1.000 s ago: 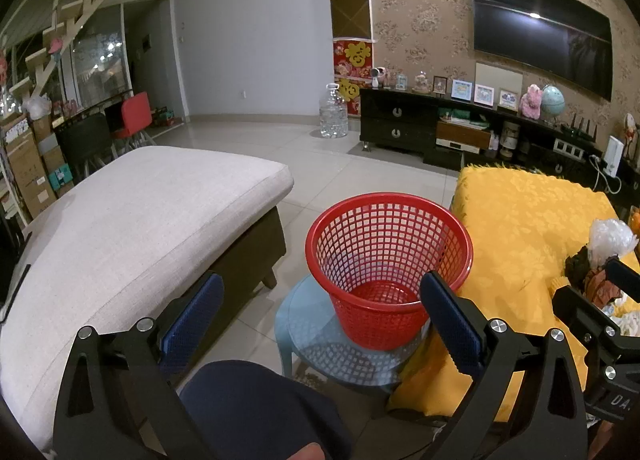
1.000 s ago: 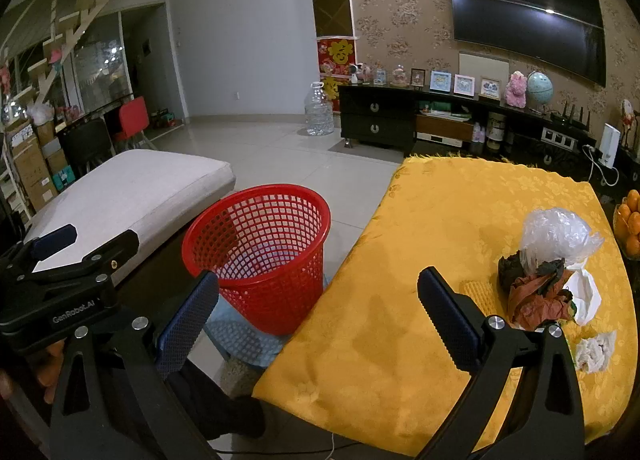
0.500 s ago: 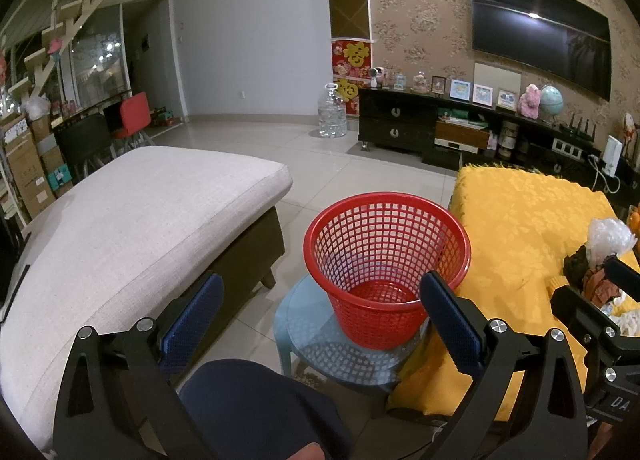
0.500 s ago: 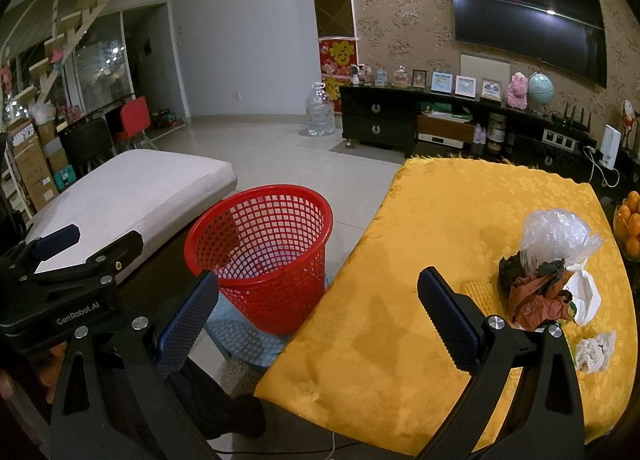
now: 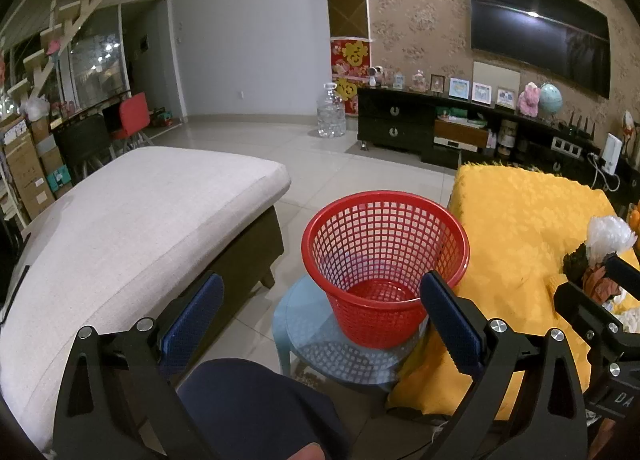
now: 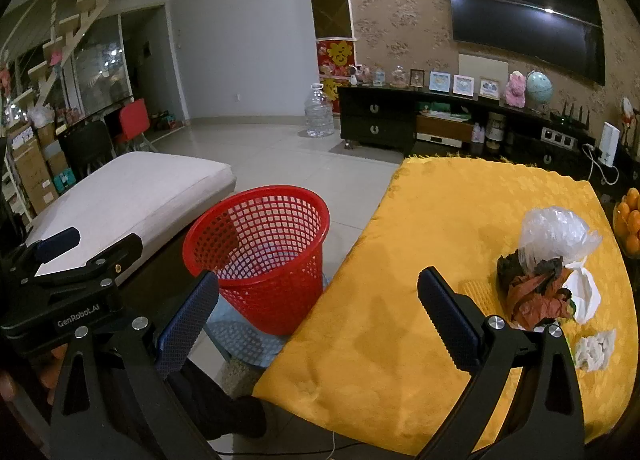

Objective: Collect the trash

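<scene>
Now both claws spread wide and empty. Left gripper (image 5: 320, 324) held low over a dark-trousered knee (image 5: 256, 408), blue-padded fingers (image 5: 192, 316) parted, nothing between them, framing a red mesh basket (image 5: 384, 260). Basket upright on a small round blue stool (image 5: 312, 340), wedged between a beige cushioned bench (image 5: 132, 220) and a table draped in yellow cloth (image 5: 520, 228); nothing visible inside but its own red floor. Right gripper (image 6: 316, 316) likewise agape, hovering above the near edge of the yellow cloth (image 6: 440, 240), touching nothing.

Trash heaped toward the right side of the table, well apart from the basket: a crumpled clear plastic bag (image 6: 556, 232) on top, dark scraps (image 6: 508, 266) and a wad of reddish-brown paper (image 6: 536, 296) just beneath it, a white bag or sheet (image 6: 584, 292) touching that wad, and a crushed white tissue (image 6: 596, 348) lying nearer, just beside the gripper's right-hand finger. Same pile glimpsed at the right edge of the left wrist view, partly hidden behind the other gripper's black frame. Oranges (image 6: 630, 216) at the table's far right edge. Dark television (image 6: 524, 12) on the papered wall above a black cabinet (image 6: 376, 120), water jug (image 6: 319, 112) on the tiled floor.
</scene>
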`<state>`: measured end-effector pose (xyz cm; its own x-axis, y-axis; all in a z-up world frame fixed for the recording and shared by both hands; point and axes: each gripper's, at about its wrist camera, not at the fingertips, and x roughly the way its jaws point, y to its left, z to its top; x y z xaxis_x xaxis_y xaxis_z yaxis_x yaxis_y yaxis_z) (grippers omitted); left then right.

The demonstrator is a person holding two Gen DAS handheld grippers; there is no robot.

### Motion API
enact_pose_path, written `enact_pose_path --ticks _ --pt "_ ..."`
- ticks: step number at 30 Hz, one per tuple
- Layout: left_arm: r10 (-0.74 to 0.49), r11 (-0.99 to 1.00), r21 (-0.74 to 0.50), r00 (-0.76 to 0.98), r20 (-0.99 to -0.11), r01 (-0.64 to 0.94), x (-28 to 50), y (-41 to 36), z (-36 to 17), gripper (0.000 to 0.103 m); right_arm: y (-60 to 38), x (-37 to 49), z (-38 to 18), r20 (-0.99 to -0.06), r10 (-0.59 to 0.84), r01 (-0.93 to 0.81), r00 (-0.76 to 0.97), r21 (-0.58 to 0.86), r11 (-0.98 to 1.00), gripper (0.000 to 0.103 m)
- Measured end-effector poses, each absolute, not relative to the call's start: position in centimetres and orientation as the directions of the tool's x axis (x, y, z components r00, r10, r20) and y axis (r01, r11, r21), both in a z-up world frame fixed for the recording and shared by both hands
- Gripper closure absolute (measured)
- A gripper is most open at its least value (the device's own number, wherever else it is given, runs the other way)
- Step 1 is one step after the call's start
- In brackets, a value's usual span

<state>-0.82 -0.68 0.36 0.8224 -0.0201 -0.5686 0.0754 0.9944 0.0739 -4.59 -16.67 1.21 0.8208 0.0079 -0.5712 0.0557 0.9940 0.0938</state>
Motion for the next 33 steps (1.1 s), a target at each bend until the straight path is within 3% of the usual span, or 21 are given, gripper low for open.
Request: enact_pose_path --ticks 12,20,25,33 --pt "-0.039 0.991 0.079 0.808 -0.588 0.105 -0.3 -2.2 -0.8 0.008 -19.1 -5.0 0.5 -0.575 -0.016 0.087 0.818 0.097 0.991 0.006" --pt "-0.147 0.976 0.030 0.750 -0.645 0.217 1.0 -5.4 -2.6 0.008 -31.3 -7.0 0.4 -0.577 -0.219 0.340 0.787 0.109 0.934 0.006" --pt "-0.210 0.942 0.059 0.719 -0.663 0.329 1.1 -10.2 -3.6 0.008 -37.9 -8.6 0.0 -0.555 -0.322 0.459 0.767 0.124 0.880 0.006" --pt "-0.363 0.842 0.073 0.662 -0.656 0.534 0.8 -20.6 -2.9 0.008 -43.5 -11.9 -3.0 -0.566 -0.338 0.543 0.752 0.240 0.805 0.006"
